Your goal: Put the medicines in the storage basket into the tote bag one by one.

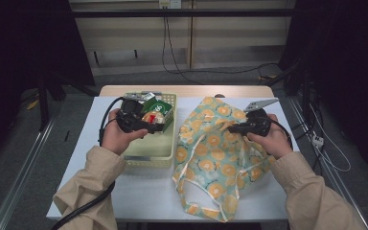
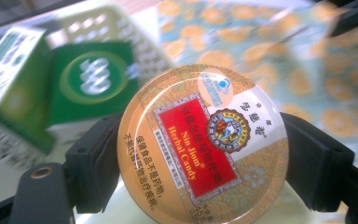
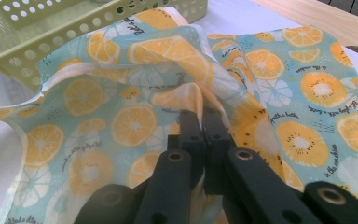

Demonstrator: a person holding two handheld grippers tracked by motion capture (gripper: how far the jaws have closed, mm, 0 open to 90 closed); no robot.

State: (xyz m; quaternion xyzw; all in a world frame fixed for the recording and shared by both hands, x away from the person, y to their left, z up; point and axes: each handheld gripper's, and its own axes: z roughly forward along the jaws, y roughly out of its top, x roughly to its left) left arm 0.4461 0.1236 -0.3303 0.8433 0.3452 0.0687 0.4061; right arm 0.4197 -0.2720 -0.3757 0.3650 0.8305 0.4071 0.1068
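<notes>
Above the basket [image 1: 149, 153], the left tool [image 1: 148, 125] clamps a candy tin [image 2: 203, 144] by its rim; it could slip, while the right tool [image 3: 200, 121] pinches the bag [image 3: 135, 121].

Glossy metal herbal candy tin [image 2: 203, 149] catching light, soft matt cloth bag [image 3: 135, 93] creasing, perforated plastic basket [image 3: 51, 32], glossy cardboard green box [image 2: 95, 84], matt worktop [image 1: 96, 112] showing

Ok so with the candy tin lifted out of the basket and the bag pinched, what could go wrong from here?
1. The round orange herbal candy tin is held only by its edges in the left gripper, so it might slip or twist out.
2. The right gripper pinches just a fold of the orange-slice print cloth bag; the mouth may not be open enough for the tin.
3. Hanging above the pale green perforated plastic basket, the tin could clip the green carton.
</notes>
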